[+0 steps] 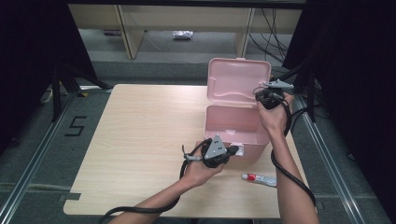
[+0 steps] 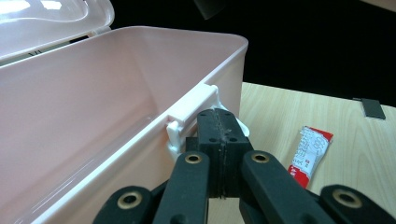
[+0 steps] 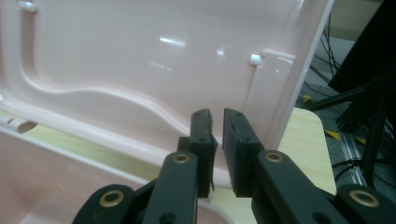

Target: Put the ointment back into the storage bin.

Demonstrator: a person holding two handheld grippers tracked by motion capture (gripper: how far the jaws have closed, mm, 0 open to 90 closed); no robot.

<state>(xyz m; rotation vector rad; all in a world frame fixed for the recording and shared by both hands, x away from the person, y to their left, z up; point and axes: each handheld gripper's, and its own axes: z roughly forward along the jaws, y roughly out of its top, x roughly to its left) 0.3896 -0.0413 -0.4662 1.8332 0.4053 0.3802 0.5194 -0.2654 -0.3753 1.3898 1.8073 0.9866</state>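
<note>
A pink plastic box [image 1: 233, 123] stands open on the wooden table, its lid [image 1: 238, 77] raised upright at the back. My left gripper [image 1: 236, 150] is at the box's front wall. In the left gripper view its jaws are pressed together [image 2: 220, 116], tips against the white latch [image 2: 191, 112] on the box rim [image 2: 93, 93]; nothing shows between them. My right gripper [image 1: 259, 92] is held up at the lid's lower right edge. In the right gripper view its jaws [image 3: 218, 116] stand slightly apart in front of the lid's inner face [image 3: 140, 60], gripping nothing.
A small red and white tube [image 1: 259, 178] lies on the table near the front right corner, also in the left gripper view as the tube [image 2: 310, 151]. The table's right edge [image 1: 299, 154] runs close beside the box. Shelving legs and cables stand beyond the far edge.
</note>
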